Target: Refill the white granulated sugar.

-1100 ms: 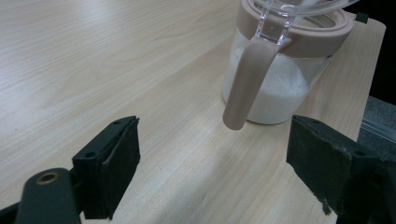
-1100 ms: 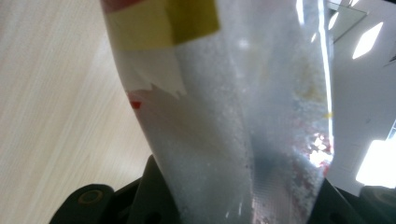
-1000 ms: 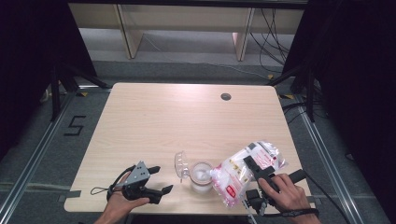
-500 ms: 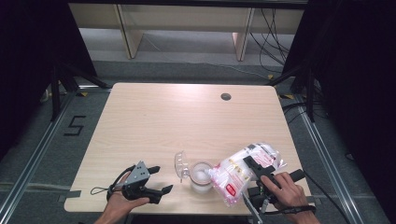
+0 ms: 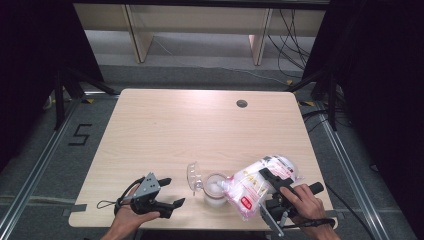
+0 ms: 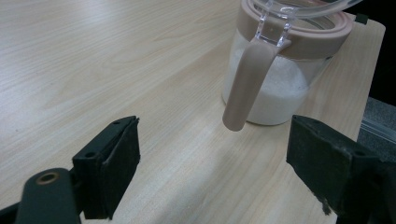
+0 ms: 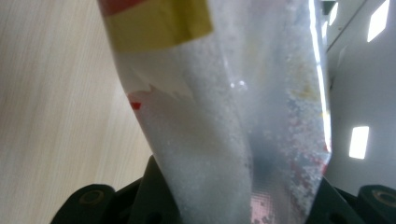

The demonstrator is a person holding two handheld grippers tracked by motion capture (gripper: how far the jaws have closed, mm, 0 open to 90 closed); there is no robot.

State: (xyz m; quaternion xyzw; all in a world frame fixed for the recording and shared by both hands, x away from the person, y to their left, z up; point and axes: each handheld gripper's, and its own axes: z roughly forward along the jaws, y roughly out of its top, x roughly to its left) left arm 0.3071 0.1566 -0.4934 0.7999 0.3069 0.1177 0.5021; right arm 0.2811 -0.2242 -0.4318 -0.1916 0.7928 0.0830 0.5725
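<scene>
At the table's (image 5: 165,125) near edge, one clear jar (image 5: 215,191) of white grains stands between two grippers, its hinged lid (image 5: 193,175) flipped open to its left. The left gripper (image 5: 169,192) rests just beside it, jaws spread wide and empty. The right gripper (image 5: 265,192) is clamped on one plastic bag (image 5: 255,182) of white grains, tilted with its low end over the jar's mouth. Farther off, one cable hole (image 5: 242,103).

Black fingers (image 7: 154,196) pinch a clear bag (image 7: 224,116) of white grains above the wooden table (image 7: 56,102).
</scene>
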